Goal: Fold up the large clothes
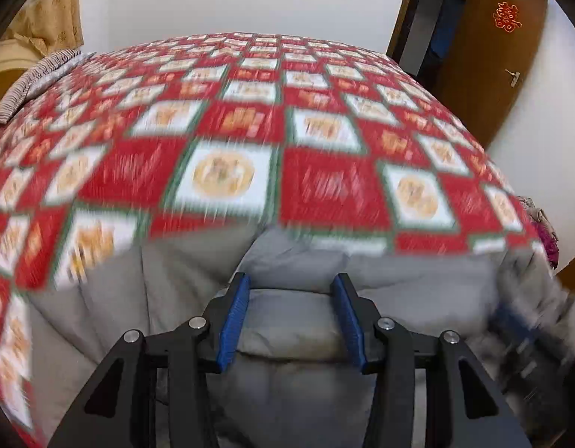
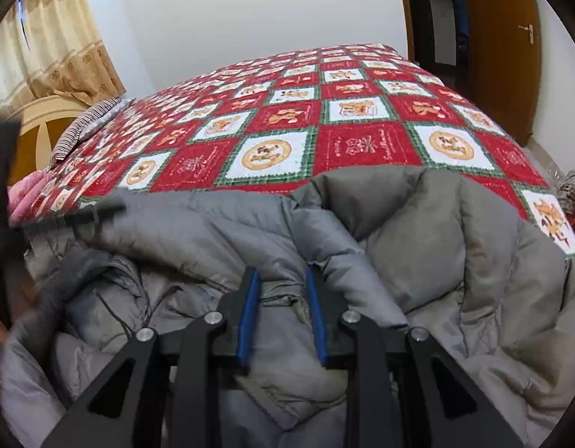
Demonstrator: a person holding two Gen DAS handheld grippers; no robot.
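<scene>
Left claw (image 1: 291, 283) part open, padded fold between pads, grip uncertain. Right claw (image 2: 282, 278) narrower, pinching fabric ridge. Grey puffer jacket (image 2: 418, 231) bunched at bed (image 2: 362, 145) near edge. Step: gathering for fold; next likely lift, spread flat.

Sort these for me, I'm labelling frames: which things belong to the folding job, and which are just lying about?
Job: grey jacket, left gripper, right gripper.
Lying about: bedspread, striped pillow, pink cloth, curtain, door.
</scene>
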